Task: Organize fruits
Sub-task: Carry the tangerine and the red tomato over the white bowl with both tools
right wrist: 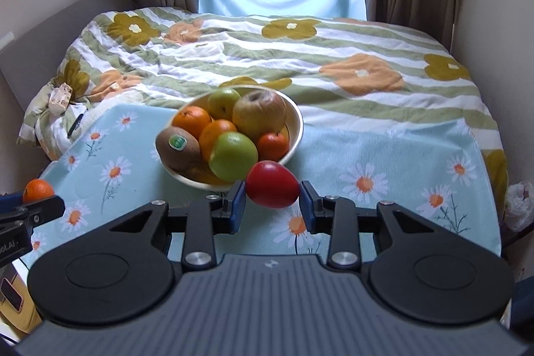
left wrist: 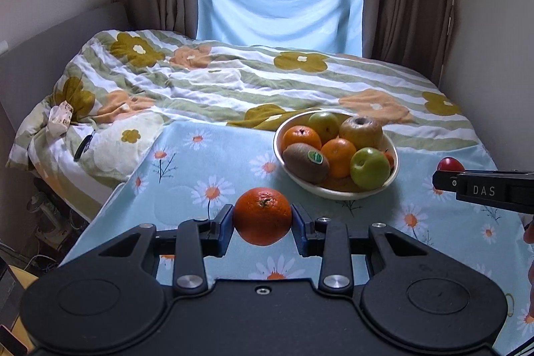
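My left gripper (left wrist: 262,219) is shut on an orange (left wrist: 262,216) and holds it above the daisy tablecloth (left wrist: 200,169), in front and left of a white bowl (left wrist: 333,191). The bowl holds several fruits: oranges, green apples, a kiwi (left wrist: 305,162) with a sticker and a brownish apple. My right gripper (right wrist: 273,206) is shut on a red fruit (right wrist: 273,184) just in front of the bowl (right wrist: 295,135). The red fruit also shows at the right edge of the left wrist view (left wrist: 450,164), and the orange at the left edge of the right wrist view (right wrist: 37,190).
The table stands against a bed with a striped flower quilt (left wrist: 267,82). A small packet (left wrist: 60,119) and a dark object (left wrist: 83,145) lie on the quilt's left side. Curtains and a window are behind the bed. A plastic bag (right wrist: 519,202) sits at the table's right.
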{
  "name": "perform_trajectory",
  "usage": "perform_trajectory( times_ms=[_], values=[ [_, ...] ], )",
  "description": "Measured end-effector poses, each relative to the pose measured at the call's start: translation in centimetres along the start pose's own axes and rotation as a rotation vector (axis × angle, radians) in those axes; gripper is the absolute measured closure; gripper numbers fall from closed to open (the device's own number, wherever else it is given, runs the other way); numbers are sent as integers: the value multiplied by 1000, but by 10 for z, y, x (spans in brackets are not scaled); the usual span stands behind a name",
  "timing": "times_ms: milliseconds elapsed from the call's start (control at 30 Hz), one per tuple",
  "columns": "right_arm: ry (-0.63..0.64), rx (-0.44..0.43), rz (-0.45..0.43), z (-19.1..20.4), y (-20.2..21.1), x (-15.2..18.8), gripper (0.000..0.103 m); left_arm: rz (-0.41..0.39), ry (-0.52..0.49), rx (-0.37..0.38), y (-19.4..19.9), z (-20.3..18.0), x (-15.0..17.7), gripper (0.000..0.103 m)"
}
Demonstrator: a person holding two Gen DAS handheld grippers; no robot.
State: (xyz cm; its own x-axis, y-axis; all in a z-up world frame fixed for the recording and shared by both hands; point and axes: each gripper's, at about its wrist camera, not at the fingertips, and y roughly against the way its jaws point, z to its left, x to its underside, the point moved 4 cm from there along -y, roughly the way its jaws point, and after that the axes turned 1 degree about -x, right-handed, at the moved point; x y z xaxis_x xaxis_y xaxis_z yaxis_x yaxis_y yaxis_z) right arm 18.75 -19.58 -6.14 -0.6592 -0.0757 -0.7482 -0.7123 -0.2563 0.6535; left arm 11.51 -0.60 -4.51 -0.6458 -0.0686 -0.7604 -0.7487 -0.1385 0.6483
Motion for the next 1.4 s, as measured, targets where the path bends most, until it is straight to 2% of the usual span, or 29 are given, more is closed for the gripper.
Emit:
perform_trajectory(
  times_ms=[333,667,1033,1400],
  values=[
    [11,-11,-26,19,14,-42,54,-52,-61,55,-7,-1,-58,63],
    [-33,33,-3,33,-25,-73,54,-33,-133,134,-64,2,-100,63],
    [-103,89,57,31,-87,-84,54,22,-230,221,-143,-4,-119,63],
    [-150,144,91,22,-122,-90,54,98,-294,289,-208,-20,-123,63]
  ],
)
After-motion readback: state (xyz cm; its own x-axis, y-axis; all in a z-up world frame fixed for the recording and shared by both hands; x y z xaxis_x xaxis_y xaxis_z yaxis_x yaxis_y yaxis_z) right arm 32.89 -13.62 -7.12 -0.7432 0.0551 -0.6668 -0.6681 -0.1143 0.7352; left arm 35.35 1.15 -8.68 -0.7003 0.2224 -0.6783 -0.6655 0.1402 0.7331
